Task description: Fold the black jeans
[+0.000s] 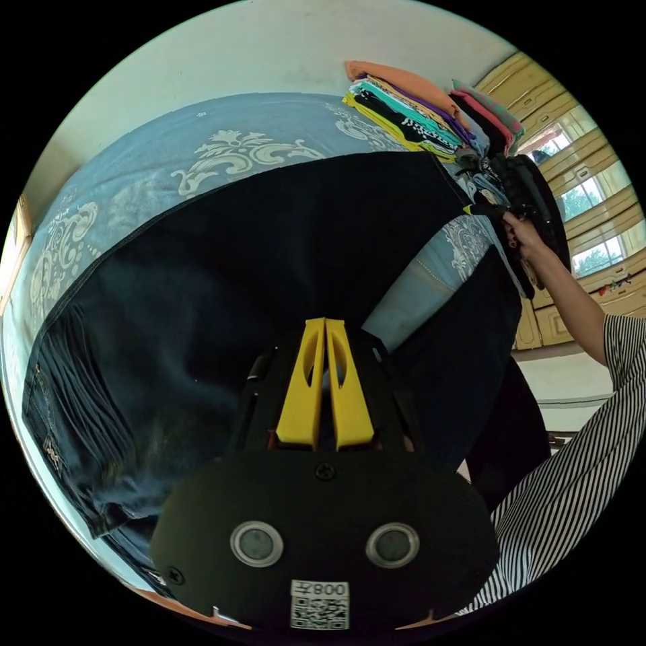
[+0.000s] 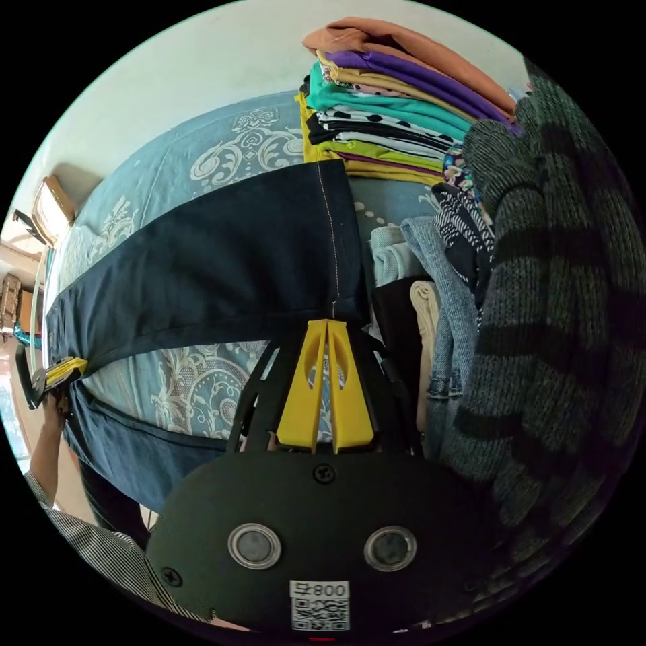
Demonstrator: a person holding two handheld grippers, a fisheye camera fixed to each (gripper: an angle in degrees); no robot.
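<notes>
Black jeans (image 2: 215,269) stretched lengthwise between both grippers.
Right gripper (image 2: 326,323) clamps the hem; left gripper (image 1: 326,323) clamps the waist end, jaws closed.

Your left gripper (image 1: 326,323): yellow jaws pressed together, tips pinching dark denim. Your right gripper (image 2: 327,324): jaws likewise closed, tips biting hem edge of same cloth. In left gripper view, your right hand (image 1: 521,235) reaches far out, arm bare, striped sleeve (image 1: 579,457) at shoulder end. In right gripper view, your left gripper (seen from afar) sits at picture's left edge, arm beneath it.
</notes>
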